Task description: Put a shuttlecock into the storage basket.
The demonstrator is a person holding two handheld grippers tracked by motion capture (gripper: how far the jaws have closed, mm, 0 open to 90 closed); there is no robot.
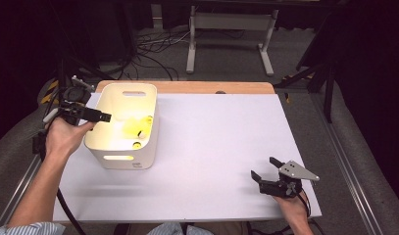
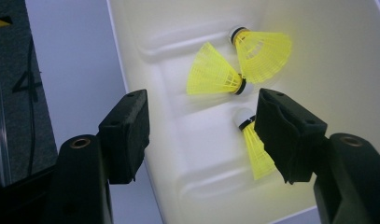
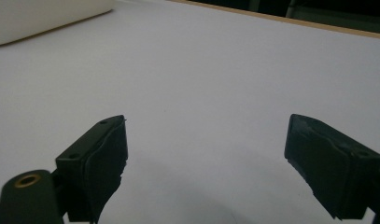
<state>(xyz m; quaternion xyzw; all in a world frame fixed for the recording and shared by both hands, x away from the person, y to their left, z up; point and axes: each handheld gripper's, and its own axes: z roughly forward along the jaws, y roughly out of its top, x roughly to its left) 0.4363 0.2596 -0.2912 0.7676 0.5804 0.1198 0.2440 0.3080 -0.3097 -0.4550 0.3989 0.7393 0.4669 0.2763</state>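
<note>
Currently I hold the left gripper point(image 2: 199, 135) wide open and empty above the white bin point(image 2: 318, 65); three yellow shuttlecocks point(image 2: 213, 74) lie below its jaws, ready for picking. The right gripper point(image 3: 206, 158) rests open, empty.

We work in a lab: dark curtains all round, loose cables point(image 1: 153, 51) on grey carpet, a white stand point(image 1: 231, 34) behind the counter point(image 1: 216, 142), and rails point(image 1: 356, 171) beside it.

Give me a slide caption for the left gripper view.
Open left gripper poised over the white bin holding three yellow shuttlecocks.
</note>
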